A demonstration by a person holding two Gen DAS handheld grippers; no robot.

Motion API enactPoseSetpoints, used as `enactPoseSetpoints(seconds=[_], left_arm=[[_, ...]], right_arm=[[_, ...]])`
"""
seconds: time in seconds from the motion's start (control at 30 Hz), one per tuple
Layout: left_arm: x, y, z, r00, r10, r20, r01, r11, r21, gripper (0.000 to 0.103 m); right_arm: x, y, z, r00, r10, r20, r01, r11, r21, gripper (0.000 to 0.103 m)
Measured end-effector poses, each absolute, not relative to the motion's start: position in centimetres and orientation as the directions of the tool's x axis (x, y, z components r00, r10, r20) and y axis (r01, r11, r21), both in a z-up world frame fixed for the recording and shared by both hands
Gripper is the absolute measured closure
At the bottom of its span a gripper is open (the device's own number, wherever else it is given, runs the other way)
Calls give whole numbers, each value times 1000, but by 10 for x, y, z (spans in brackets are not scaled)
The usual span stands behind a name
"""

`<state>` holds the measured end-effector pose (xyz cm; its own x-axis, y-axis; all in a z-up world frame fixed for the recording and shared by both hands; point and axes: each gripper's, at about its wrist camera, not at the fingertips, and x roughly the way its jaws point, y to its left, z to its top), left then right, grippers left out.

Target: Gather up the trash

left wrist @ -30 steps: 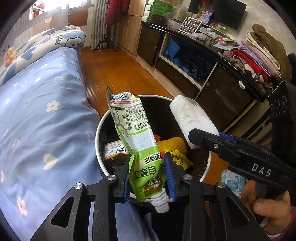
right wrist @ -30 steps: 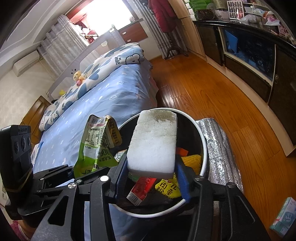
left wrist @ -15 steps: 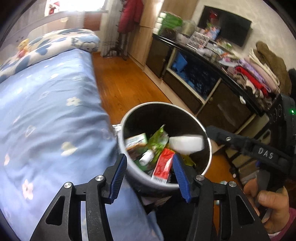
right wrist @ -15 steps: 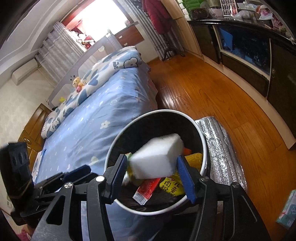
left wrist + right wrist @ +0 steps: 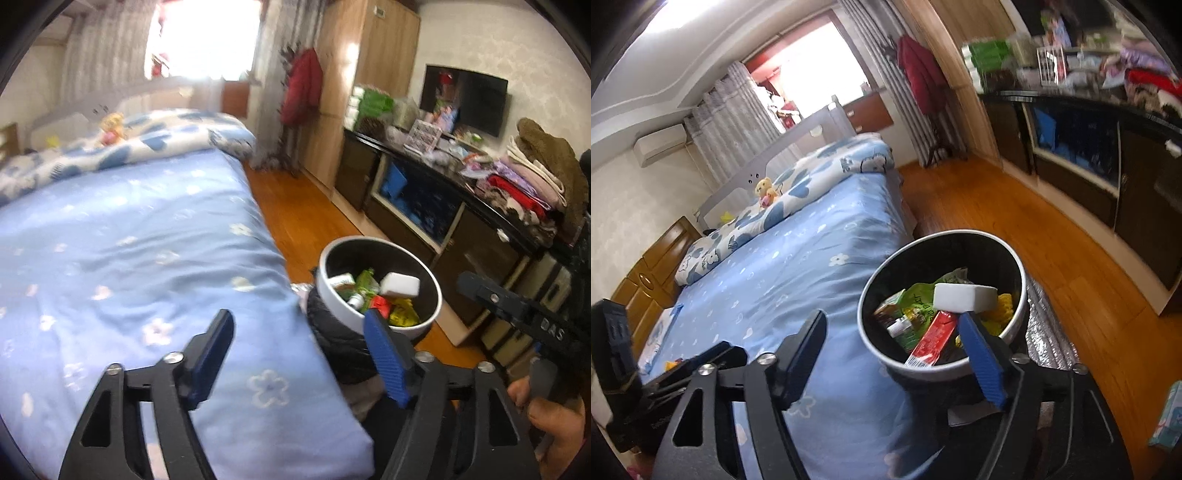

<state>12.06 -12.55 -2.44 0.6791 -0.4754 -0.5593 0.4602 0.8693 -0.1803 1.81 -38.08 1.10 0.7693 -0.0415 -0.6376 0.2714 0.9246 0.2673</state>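
Having just been opening, both tongs, left (image 5: 301, 354) and right (image 5: 894, 350), gaped empty; the white foam block (image 5: 964, 297) lay in the trash bin (image 5: 882, 356).

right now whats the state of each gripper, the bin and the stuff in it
left gripper: open, nothing between the jaws, which have just been opening
right gripper: open, empty, jaws just been opening
trash bin: upright beside the bed, no lid, partly filled
white foam block: lying on top of the trash
green pouch: inside the bin, partly under the block
red packet: inside, leaning on the rim
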Motion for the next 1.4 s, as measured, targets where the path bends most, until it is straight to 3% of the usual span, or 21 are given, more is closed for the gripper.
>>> enactPoseSetpoints(seconds=[0.23,0.3,0.33,0.37,0.5,0.87,1.4], left_arm=[[62,-88,-7,781,-423,-459,406,903,-143,20],[45,-81,-2,815,-393,-426,382,917,-115,12],[34,-75,0,834,-377,-403,367,924,-105,1],[27,-71,0,852,-362,-378,354,931,-95,1],[-4,-65,-7,898,-297,-326,300,953,-42,1],[-16,-93,-42,919,-222,-327,246,969,34,0],[-1,-87,-42,919,-219,-328,233,973,4,1]], right_arm=[[-6,-341,35,818,-114,-564,251,953,172,12],[-11,-326,53,845,-131,-519,224,967,120,9],[-15,-320,62,859,-144,-491,218,971,97,7],[-18,-316,68,871,-155,-466,216,973,80,0],[-32,-297,76,906,-192,-378,211,977,9,0],[-40,-285,34,888,-207,-410,225,974,-2,0],[-41,-288,21,878,-206,-432,232,973,8,0]])
